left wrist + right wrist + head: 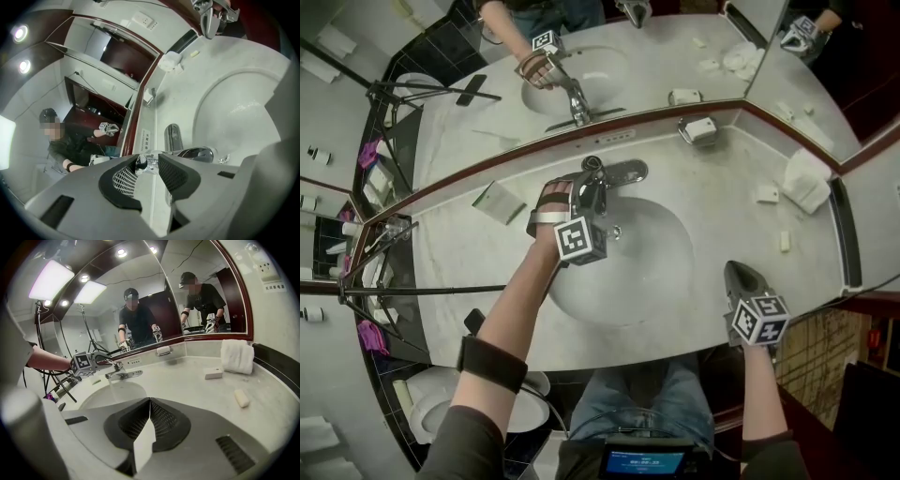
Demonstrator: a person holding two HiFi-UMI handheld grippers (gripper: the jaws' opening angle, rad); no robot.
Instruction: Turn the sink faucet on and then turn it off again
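Faucet [623, 172] of chrome stands at the back rim of the oval sink basin [670, 267], in the middle of the pale stone counter [722, 187] and just below the mirror [675, 56]. The left gripper [592, 183] is directly at it, coming from the front across the left part of the basin, and its tips lie on the top of the faucet. In the left gripper view the two jaws stand only a little apart. The shiny faucet handle [139, 163] fills the gap between them, so the pads pinch this handle. The spout shows just to the right of the jaws, over the basin.

In the right gripper view a thin stream of water [117, 390] falls from the faucet into the basin.

The right gripper [737, 274] is well apart from the faucet. It hangs over the front edge of the counter, to the right of the basin. Its jaws are pressed together and nothing is between them. From its own view the faucet is far to the left, with the left gripper's marker cube [83, 363] just beside it.

A folded white towel [806, 180] and a small soap bar [785, 241] lie on the right part of the counter, far from both grippers.
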